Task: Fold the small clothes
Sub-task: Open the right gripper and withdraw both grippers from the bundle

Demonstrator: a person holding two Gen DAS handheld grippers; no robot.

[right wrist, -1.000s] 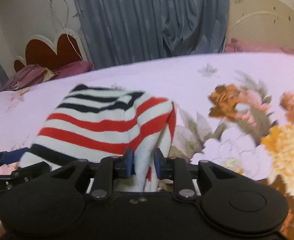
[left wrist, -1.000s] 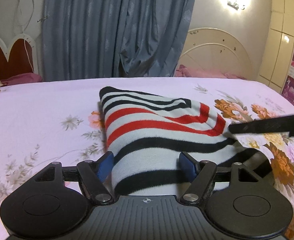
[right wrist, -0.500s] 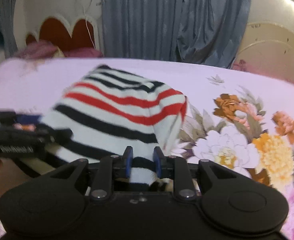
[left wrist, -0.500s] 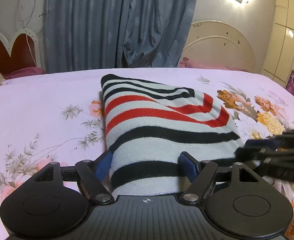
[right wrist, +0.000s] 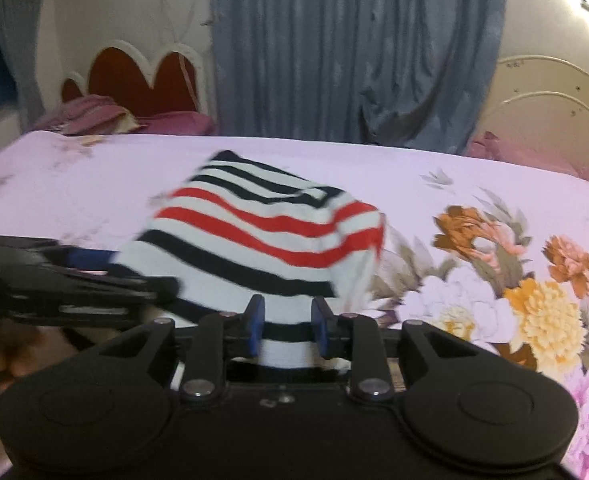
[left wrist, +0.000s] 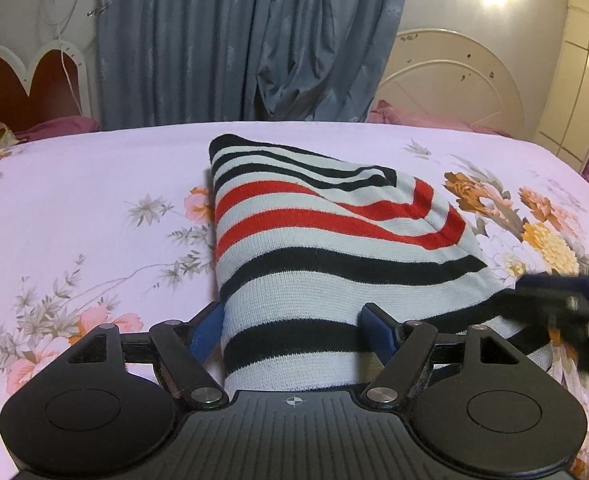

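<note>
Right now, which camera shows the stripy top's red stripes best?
The left wrist view: the stripy top fills the middle, sharp, both red stripes curving across it. The right wrist view shows the same top smaller and motion-blurred, with its near edge between the right tongs.

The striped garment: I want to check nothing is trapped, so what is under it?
Under the striped garment only the floral bedsheet shows around its edges. Whatever lies directly beneath, or inside its folds, is covered and cannot be seen.
</note>
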